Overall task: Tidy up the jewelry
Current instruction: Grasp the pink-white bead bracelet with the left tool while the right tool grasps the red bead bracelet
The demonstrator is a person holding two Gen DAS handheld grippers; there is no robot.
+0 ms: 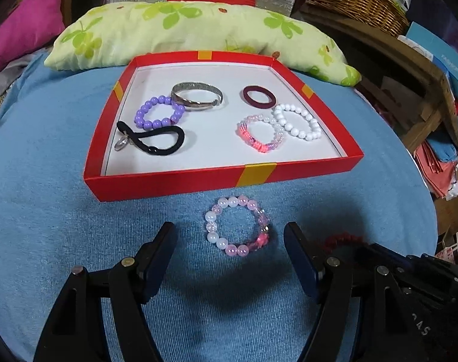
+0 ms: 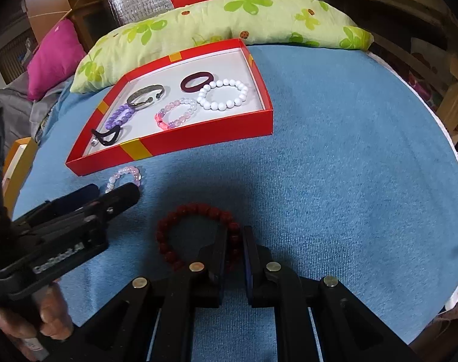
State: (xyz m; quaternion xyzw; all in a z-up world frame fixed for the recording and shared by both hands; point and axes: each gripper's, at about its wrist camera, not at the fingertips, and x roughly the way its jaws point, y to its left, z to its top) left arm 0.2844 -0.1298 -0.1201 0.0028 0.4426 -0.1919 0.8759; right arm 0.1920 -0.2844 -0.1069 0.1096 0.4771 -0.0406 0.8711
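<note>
On the blue ribbed cloth (image 2: 334,157), the right claw (image 2: 235,241) clenches a dark red bead bracelet (image 2: 180,211); the left claw (image 1: 230,241) gapes released around a glossy pink-white bead bracelet (image 1: 217,211), near the red cardboard tray (image 1: 168,181).

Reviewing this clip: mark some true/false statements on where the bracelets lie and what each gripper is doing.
1. The right gripper is shut on the dark red bead bracelet. True.
2. The left gripper holds the pink and white bead bracelet. False: its jaws stand open around it, not touching.
3. The red box holds six pieces. True.
4. The white bead bracelet lies on the blue cloth. False: it is in the box.
</note>
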